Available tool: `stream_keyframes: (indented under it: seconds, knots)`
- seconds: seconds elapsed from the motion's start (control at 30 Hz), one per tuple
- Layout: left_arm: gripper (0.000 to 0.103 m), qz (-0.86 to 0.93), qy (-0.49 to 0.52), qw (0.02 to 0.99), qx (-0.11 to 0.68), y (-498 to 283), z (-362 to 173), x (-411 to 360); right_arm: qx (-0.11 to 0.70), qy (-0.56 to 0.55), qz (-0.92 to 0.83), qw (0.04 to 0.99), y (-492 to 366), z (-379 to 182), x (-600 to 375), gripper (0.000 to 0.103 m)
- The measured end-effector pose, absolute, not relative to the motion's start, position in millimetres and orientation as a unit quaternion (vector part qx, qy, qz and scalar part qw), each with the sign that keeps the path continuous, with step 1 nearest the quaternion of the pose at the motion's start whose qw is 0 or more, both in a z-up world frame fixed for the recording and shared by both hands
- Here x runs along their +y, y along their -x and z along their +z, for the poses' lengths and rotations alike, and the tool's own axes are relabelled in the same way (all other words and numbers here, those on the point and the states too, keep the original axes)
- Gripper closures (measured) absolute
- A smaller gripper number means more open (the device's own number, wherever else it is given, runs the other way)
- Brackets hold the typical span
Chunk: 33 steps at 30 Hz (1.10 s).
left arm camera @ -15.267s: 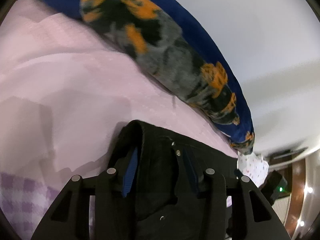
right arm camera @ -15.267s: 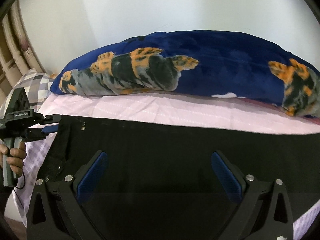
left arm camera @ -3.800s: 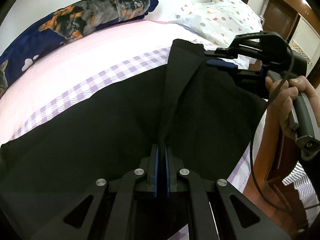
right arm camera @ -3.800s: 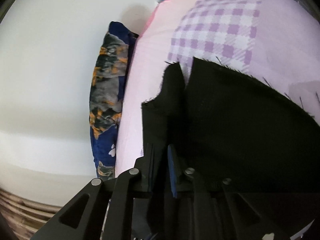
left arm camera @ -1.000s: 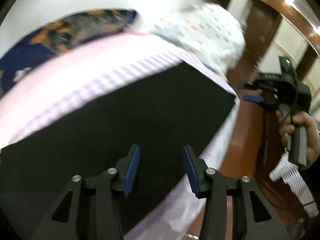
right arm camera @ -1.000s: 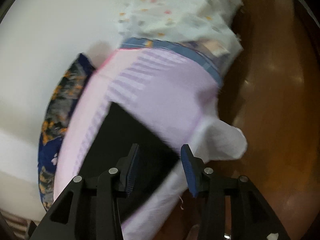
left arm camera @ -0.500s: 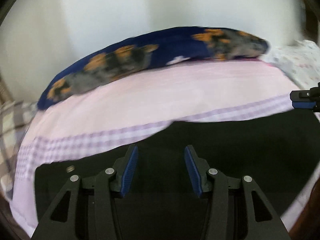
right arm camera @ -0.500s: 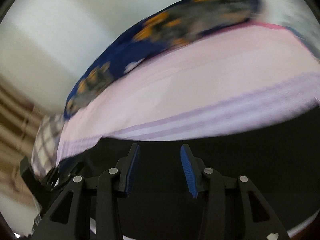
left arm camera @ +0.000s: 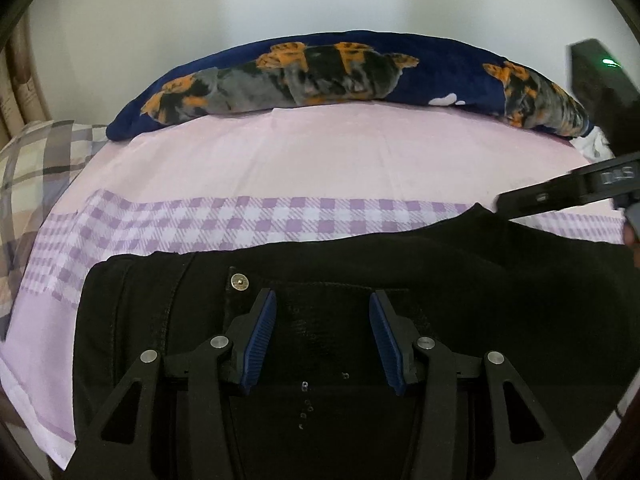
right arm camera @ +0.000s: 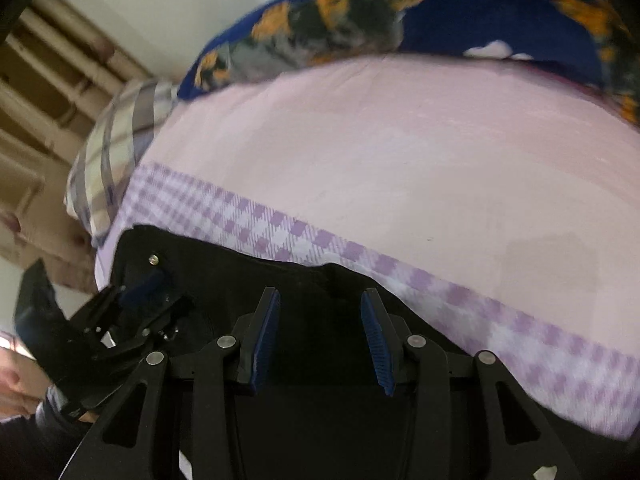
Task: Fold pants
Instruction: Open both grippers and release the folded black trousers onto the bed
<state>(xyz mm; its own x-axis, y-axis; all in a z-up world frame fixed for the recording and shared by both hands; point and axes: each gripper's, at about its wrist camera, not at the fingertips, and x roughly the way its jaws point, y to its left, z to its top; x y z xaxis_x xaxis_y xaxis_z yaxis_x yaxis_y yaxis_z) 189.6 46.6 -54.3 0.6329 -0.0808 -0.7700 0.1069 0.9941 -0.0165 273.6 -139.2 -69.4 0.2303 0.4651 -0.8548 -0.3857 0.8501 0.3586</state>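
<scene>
- The black pants (left arm camera: 400, 264) lie flat across the near edge of the pink bedsheet (left arm camera: 340, 160), on the near side of its purple checked band (left arm camera: 256, 220); one metal button (left arm camera: 239, 281) shows near the waist end.
- The left gripper (left arm camera: 322, 338) hangs over the pants near that button, its blue-padded fingers (left arm camera: 260, 336) set wide apart with only black cloth showing between them and nothing pinched.
- The right gripper (right arm camera: 318, 340) is likewise spread wide over the pants, further along from the button; its pads (right arm camera: 374, 340) grip nothing.
- In the left wrist view the right gripper's black body enters from the far right, its tip just above a raised peak in the pants' far edge; whether it touches the cloth there cannot be told.
- The right wrist view is somewhat blurred; in it the left gripper appears at lower left, beside the pants' waist end.
- Beyond the checked band, a navy blanket with orange and grey animal prints (left arm camera: 360, 72) runs along the white wall (left arm camera: 280, 0).
- A plaid pillow (left arm camera: 36, 160) sits at the waist end of the pants, off the sheet's corner.
</scene>
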Motion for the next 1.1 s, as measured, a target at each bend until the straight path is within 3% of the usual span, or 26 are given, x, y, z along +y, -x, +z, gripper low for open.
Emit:
stream_keyframes:
  seconds: [0.13, 0.17, 0.2, 0.4, 0.63, 0.77, 1.1]
  knots:
    - [0.053, -0.061, -0.01, 0.905, 0.421, -188, -55, 49, 0.573, -0.009, 0.282, 0.769, -282, -84, -125, 0.065]
    - [0.053, -0.064, -0.01, 0.905, 0.42, -188, -56, 50, 0.573, -0.006, 0.29, 0.766, -282, -85, -123, 0.081]
    - [0.053, -0.067, -0.009, 0.905, 0.419, -188, -56, 51, 0.57, -0.005, 0.296, 0.767, -282, -85, -121, 0.088]
    - [0.053, -0.078, 0.004, 0.904, 0.421, -190, -55, 57, 0.555, -0.024, 0.282, 0.783, -290, -85, -123, 0.095]
    - [0.053, -0.075, -0.001, 0.904, 0.42, -189, -60, 55, 0.537, -0.013, 0.262, 0.802, -288, -93, -118, 0.094]
    - [0.053, -0.066, -0.014, 0.903, 0.424, -190, -52, 48, 0.534, -0.041, 0.253, 0.805, -287, -87, -125, 0.076]
    - [0.053, -0.201, -0.039, 0.892, 0.403, -185, -29, -23, 0.495, -0.117, 0.199, 0.838, -227, -59, -195, 0.073]
